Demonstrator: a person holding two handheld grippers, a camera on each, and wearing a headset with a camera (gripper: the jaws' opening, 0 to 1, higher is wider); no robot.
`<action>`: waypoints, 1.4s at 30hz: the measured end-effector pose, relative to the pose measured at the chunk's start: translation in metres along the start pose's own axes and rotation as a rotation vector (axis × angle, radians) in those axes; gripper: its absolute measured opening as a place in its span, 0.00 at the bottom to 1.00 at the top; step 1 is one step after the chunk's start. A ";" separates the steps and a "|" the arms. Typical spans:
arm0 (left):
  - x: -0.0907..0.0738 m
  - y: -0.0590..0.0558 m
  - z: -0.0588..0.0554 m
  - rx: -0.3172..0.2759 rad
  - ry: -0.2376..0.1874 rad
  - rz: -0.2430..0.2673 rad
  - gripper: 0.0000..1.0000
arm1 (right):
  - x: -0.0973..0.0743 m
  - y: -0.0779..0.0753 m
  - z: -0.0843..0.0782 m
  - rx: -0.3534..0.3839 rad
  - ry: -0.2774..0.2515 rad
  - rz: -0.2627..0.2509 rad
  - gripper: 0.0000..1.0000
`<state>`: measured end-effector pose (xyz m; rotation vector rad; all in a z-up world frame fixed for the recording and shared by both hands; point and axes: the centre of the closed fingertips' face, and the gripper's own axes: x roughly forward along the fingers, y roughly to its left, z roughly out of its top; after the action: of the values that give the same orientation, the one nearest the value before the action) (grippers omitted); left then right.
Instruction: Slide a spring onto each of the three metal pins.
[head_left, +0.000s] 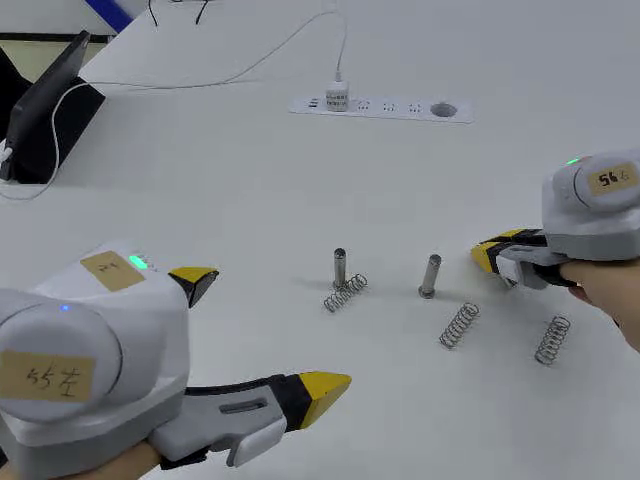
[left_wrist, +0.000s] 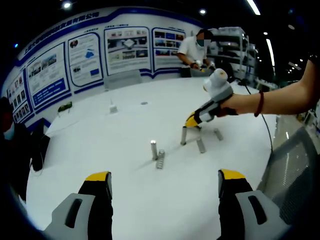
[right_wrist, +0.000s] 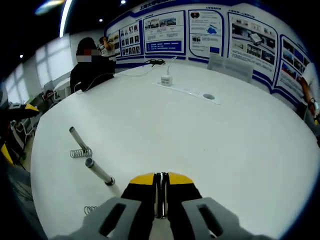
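Note:
Two metal pins (head_left: 340, 268) (head_left: 431, 275) stand upright on the white table (head_left: 250, 200). One spring (head_left: 345, 293) lies against the left pin's base, and two more springs (head_left: 459, 325) (head_left: 552, 340) lie to the right. My right gripper (head_left: 490, 255) hovers just right of the second pin, shut on a thin metal pin (right_wrist: 160, 197) that shows between its yellow tips. My left gripper (head_left: 260, 335) is at the near left, open and holding nothing. The left gripper view has both pins (left_wrist: 154, 149) (left_wrist: 184, 135) ahead of it, with the right gripper (left_wrist: 192, 120) beyond.
A white power strip (head_left: 380, 106) with a plug and cable lies at the far side of the table. A black screen (head_left: 45, 110) stands at the far left. A person (left_wrist: 195, 50) works at the table's far end.

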<state>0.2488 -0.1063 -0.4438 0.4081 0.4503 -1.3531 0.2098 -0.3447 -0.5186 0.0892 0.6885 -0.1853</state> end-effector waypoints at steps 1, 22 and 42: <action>0.000 0.000 0.000 -0.002 0.000 0.002 0.89 | -0.002 0.000 0.001 0.007 -0.005 -0.001 0.09; -0.007 -0.012 0.015 0.029 -0.043 -0.027 0.87 | -0.042 0.007 0.001 0.040 -0.021 -0.029 0.09; -0.011 -0.017 0.018 0.034 -0.065 -0.035 0.83 | -0.056 0.012 -0.012 -0.065 0.003 -0.064 0.09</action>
<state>0.2314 -0.1099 -0.4230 0.3852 0.3826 -1.4051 0.1620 -0.3228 -0.4915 0.0049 0.7006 -0.2242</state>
